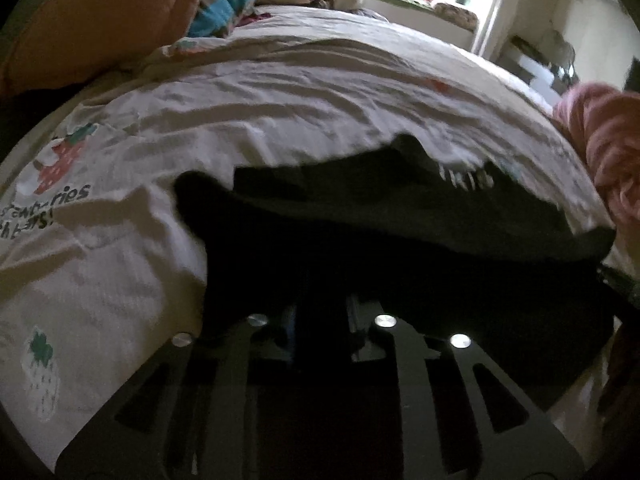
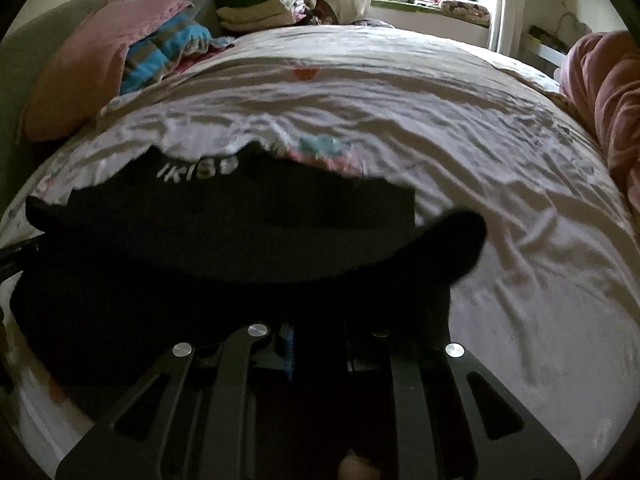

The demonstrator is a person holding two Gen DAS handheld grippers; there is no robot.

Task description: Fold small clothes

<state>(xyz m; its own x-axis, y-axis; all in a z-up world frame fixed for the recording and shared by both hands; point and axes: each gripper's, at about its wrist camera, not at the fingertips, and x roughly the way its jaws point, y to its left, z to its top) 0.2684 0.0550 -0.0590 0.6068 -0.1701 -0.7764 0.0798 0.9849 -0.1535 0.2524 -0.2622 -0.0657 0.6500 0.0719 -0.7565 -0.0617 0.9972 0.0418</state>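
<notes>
1. Black garment (image 1: 400, 240) lies on the bed sheet (image 1: 280, 120), at the near edge of the bed, and it is spread across both wrist views; white letters (image 2: 198, 170) show on its far edge.
2. The left gripper (image 1: 320, 320) is low at the near edge of the bed, and the dark cloth covers its fingers. Only a narrow gap is seen between the finger bases, so the jaws stand together, and they seem to clamp the near hem of the black garment.
3. The right gripper (image 2: 320, 332) is in the same position on the other side of the garment. Its jaws are also drawn together, with black cloth between and over them, so it pinches the garment too.
4. A rounded part of the cloth (image 2: 460, 236), maybe a sleeve, hangs out toward the right side of the bed in the right wrist view.
5. The sheet is white and wrinkled, with a strawberry print (image 1: 60, 160) near the left edge.
6. A pink pillow (image 2: 80, 68) and a striped blanket (image 2: 168, 52) lie at the far left corner of the bed, and folded clothes (image 2: 260, 8) are stacked beside them.
7. A pink bundle (image 2: 608, 100) rests at the right edge of the bed.
</notes>
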